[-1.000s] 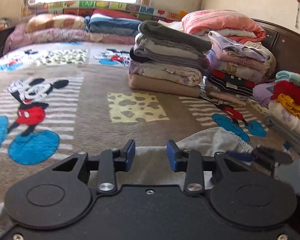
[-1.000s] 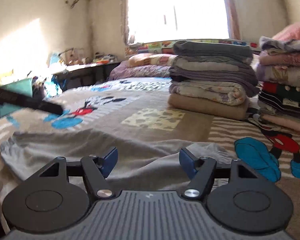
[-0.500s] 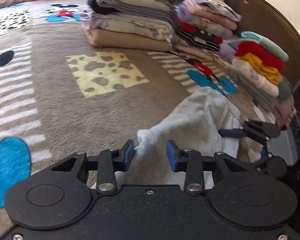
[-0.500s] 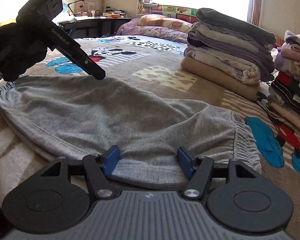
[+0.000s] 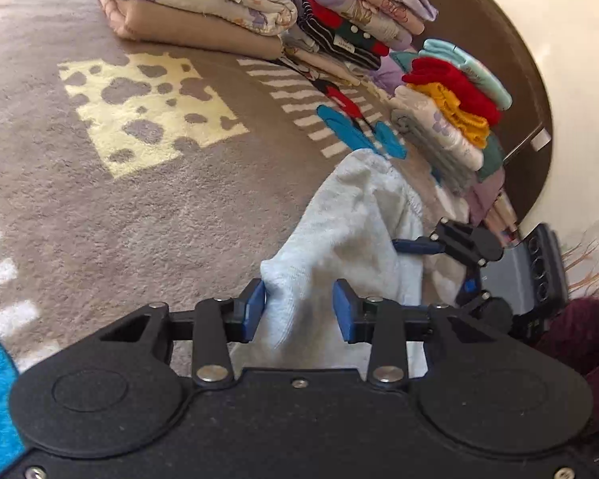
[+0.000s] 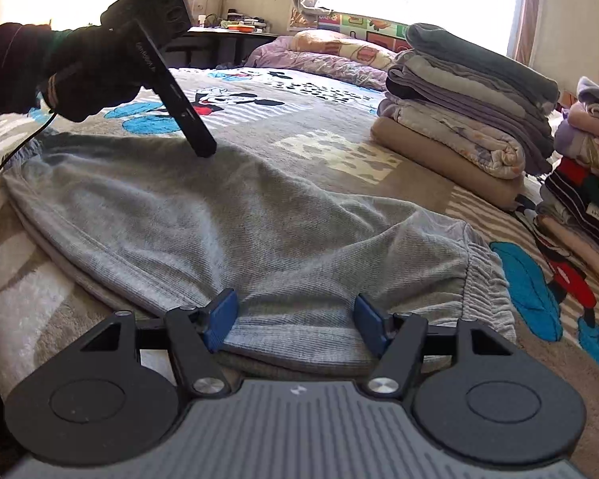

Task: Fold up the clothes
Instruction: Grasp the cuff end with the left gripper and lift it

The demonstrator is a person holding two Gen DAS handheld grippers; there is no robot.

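Left wrist view: left gripper [image 5: 299, 309] pinches grey trousers [image 5: 351, 235]; right gripper [image 6: 295, 321] spread, straddling their edge.

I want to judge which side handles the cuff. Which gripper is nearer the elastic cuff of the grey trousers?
Right. The right gripper sits at the trousers' edge beside the elastic cuff; the left gripper is at the far end.

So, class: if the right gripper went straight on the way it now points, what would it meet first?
The grey trousers. The right gripper is angled down at the bed with the folded cloth edge already between its open fingers, so it would likely push into that fabric first, long before the folded stack beyond.
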